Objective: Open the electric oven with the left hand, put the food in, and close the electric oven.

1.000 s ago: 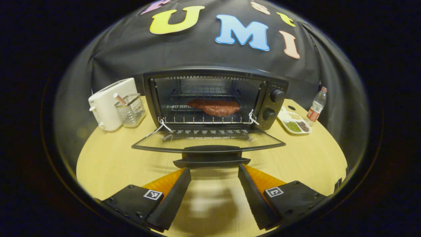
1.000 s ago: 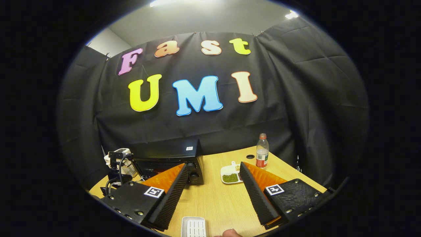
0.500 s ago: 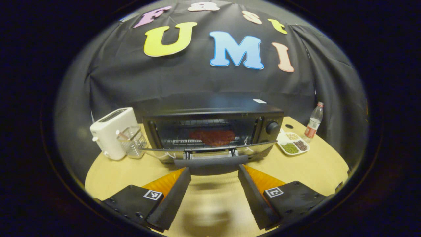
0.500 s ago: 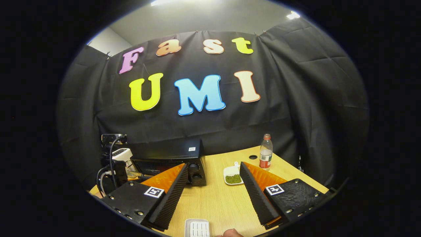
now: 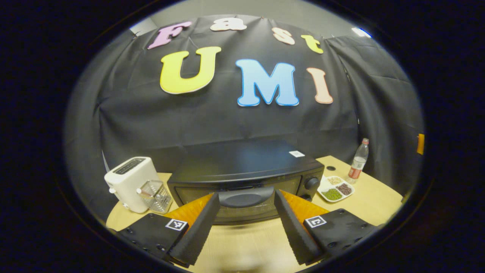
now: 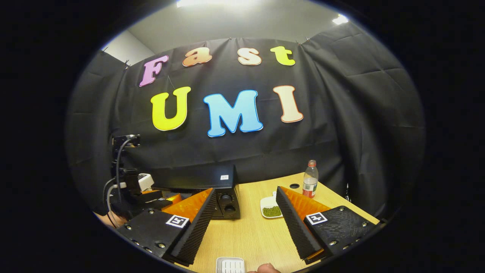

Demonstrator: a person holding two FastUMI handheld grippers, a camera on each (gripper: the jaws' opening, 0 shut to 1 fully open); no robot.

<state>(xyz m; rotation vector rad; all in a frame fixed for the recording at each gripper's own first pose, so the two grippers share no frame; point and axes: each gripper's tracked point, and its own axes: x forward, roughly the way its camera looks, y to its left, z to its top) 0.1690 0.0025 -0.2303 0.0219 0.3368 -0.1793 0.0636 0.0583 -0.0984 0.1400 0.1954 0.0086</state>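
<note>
The black electric oven (image 5: 242, 163) stands on the wooden table (image 5: 375, 197) with its door up against the front. The door's handle (image 5: 246, 198) lies between the fingers of my left gripper (image 5: 246, 194), which is open and spans the handle's width. The dark glass hides the food inside. In the right gripper view the oven (image 6: 201, 176) is at the left, seen from its knob side. My right gripper (image 6: 246, 191) hangs open above the table, holding nothing. The left gripper's cables (image 6: 121, 167) rise in front of the oven.
A white toaster (image 5: 127, 182) and a clear utensil holder (image 5: 155, 194) stand left of the oven. To its right are a divided dish of beans (image 5: 335, 187) and a plastic bottle (image 5: 358, 161). A small white ridged item (image 6: 230, 264) lies by the right gripper.
The oven door has swung up from lying flat open to standing against the oven's front. My left gripper rose with the handle. The meat on the rack is now out of sight.
</note>
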